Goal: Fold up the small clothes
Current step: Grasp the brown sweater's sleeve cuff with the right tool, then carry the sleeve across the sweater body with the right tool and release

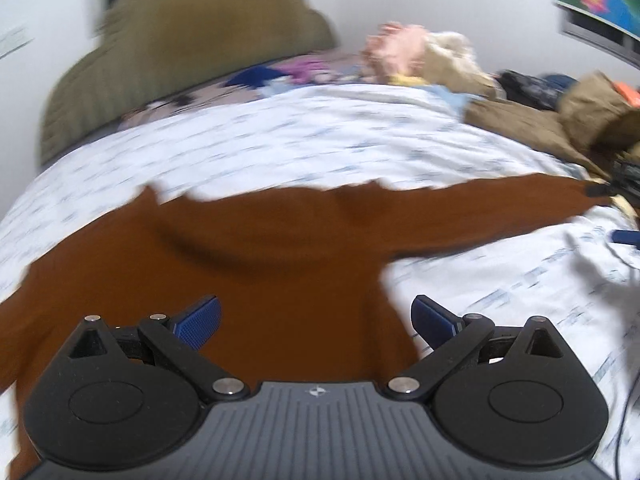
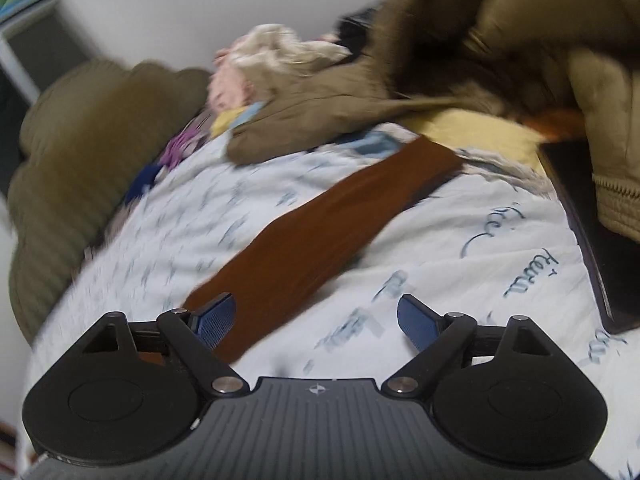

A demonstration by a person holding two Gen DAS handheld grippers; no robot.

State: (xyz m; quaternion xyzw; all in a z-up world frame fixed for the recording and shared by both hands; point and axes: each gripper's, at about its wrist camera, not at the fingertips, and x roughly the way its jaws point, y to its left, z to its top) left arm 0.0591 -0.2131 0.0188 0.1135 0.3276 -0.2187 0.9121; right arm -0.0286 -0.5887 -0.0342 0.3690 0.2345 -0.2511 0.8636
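Observation:
A rust-brown long-sleeved top [image 1: 256, 256] lies spread on the white printed bedsheet [image 1: 280, 136]. One sleeve [image 1: 480, 208] stretches out to the right. My left gripper [image 1: 316, 320] hovers open above the top's body, and nothing sits between its blue pads [image 1: 198, 322]. In the right wrist view the same sleeve [image 2: 320, 232] runs diagonally away toward a coat. My right gripper [image 2: 318, 320] is open over the sheet. Its left pad [image 2: 216, 320] is above the sleeve's near end and its right pad is above bare sheet. Both views are motion-blurred.
An olive ribbed cushion [image 1: 168, 48] stands at the back left. A khaki padded coat [image 2: 500, 40] is piled at the right beside a heap of pale clothes [image 2: 272, 56]. A yellow cloth [image 2: 472, 132] and a dark flat object [image 2: 576, 208] lie near the sleeve's cuff.

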